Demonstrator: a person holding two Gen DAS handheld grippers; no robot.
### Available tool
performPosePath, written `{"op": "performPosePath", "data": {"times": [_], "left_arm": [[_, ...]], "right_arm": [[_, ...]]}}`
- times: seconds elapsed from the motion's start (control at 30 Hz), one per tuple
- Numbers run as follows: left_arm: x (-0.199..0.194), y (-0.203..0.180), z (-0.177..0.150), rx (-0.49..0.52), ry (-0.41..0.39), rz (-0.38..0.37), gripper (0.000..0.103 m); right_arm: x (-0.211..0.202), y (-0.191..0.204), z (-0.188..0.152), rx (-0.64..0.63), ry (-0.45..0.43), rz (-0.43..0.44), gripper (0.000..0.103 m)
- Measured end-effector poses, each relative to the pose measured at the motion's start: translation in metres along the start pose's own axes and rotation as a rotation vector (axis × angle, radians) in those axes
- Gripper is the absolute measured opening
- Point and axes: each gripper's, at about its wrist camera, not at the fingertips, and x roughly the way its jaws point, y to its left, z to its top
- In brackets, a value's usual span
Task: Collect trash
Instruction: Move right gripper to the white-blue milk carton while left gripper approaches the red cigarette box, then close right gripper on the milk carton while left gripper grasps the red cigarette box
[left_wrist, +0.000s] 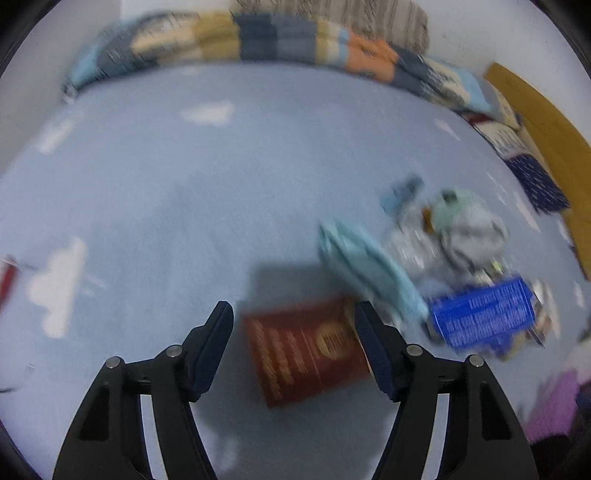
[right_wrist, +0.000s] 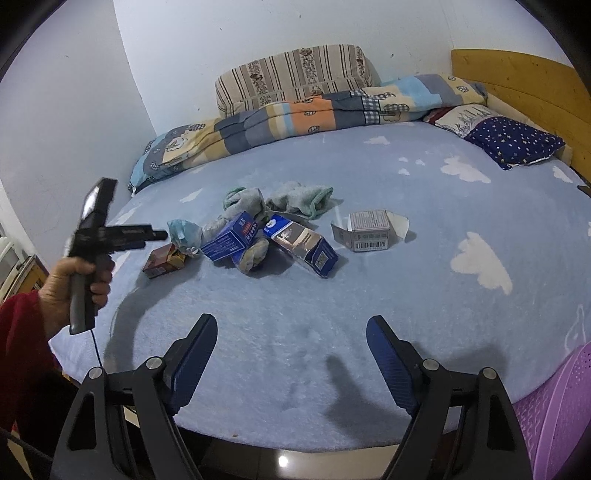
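two grippers: both over a bed (right_wrist: 369, 295) with a pale blue cloud-print cover
left gripper (left_wrist: 293, 347): fingers part open, nothing pressed between them; the left wrist view is blurred, and the red box shows in the gap between the fingers with bare cover on both sides of it, so no grip is seen
left gripper from the right wrist view (right_wrist: 162, 235): held in a hand (right_wrist: 70, 284) with a red sleeve (right_wrist: 18, 332), its tip pointing at the trash pile from the left edge of the bed
right gripper (right_wrist: 291, 354): fingers wide apart and empty, over bare cover at the near edge of the bed, well short of the trash
red box (left_wrist: 306, 350): small, lying flat on the cover at the left end of the pile, just beside a crumpled pale blue mask (right_wrist: 183, 234)
blue box (right_wrist: 232, 236): lying tilted on the socks in the middle of the pile
blue and silver carton (right_wrist: 306, 247): lying on its side just right of the blue box
grey box (right_wrist: 369, 230): flaps open, standing apart to the right of the pile
socks (right_wrist: 299, 199): pale green and grey, bunched behind the boxes
bedding: folded patchwork quilt (right_wrist: 314, 110) and striped pillow (right_wrist: 295, 74) along the wall, star-print pillow (right_wrist: 513, 144) by the wooden headboard (right_wrist: 517, 81)
purple basket (right_wrist: 554, 406): at the lower right, beside the bed edge
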Motion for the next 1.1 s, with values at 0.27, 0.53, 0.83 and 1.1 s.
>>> {"op": "performPosePath", "data": {"times": [0.27, 0.53, 0.83, 1.1], "left_arm": [[-0.024, -0.032, -0.043, 0.252, 0.083, -0.080, 0.073], [-0.028, -0.053, -0.049, 0.389, -0.054, 0.173, 0.074], [-0.002, -0.056, -0.042, 0.434, -0.046, 0.225, 0.077], [0.001, -0.057, -0.034, 0.431, -0.059, 0.228, 0.063]], "right_arm": [[0.007, -0.009, 0.004, 0.052, 0.016, 0.032, 0.086], [0.044, -0.003, 0.031, -0.034, 0.061, 0.041, 0.078], [0.130, 0.013, 0.057, -0.354, 0.157, -0.144, 0.072], [0.149, 0.005, 0.060, -0.367, 0.177, -0.121, 0.042]]}}
